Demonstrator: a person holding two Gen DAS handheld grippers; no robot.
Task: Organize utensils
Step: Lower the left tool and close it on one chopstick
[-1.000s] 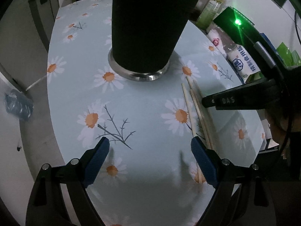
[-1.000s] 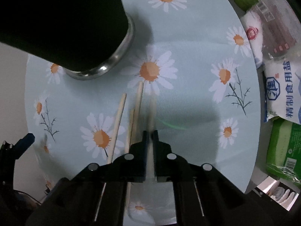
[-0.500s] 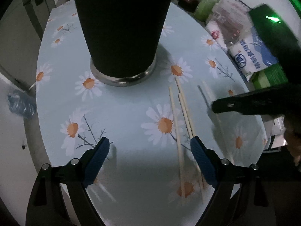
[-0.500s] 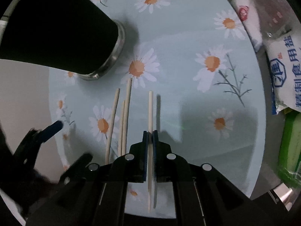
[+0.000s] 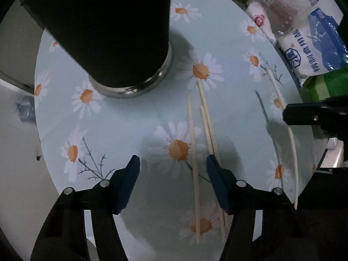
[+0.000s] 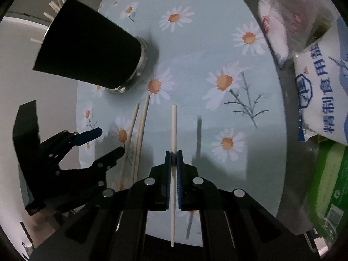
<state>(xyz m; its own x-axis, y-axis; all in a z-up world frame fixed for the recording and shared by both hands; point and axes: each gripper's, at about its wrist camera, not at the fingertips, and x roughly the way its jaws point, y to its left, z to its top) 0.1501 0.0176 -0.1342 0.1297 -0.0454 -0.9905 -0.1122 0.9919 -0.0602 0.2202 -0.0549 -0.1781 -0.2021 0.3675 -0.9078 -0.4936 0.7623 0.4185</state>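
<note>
Three pale wooden chopsticks [image 5: 192,148] [image 6: 139,130] lie side by side on the daisy-print round table [image 5: 121,126]. My left gripper [image 5: 173,163] [image 6: 102,141] points down over them and its jaws are closing. One chopstick lies between the blue pads and the other two run by the right pad; nothing is pressed. My right gripper [image 6: 173,154] [image 5: 304,115] is shut on a single chopstick [image 6: 173,130] [image 5: 291,139], held above the table. A black cup [image 5: 108,32] [image 6: 87,52] on a metal base holds several chopsticks [image 6: 54,2].
Bags of salt [image 6: 319,100] [image 5: 313,43], a pink-and-white packet [image 6: 274,28] and green packages [image 6: 328,184] [image 5: 326,84] crowd the table's right edge. The round table's rim [image 6: 80,130] drops off close behind the left gripper.
The right gripper has lifted one chopstick off the table and carried it away from the other three. The left gripper has moved over those three, and its jaws have narrowed.
</note>
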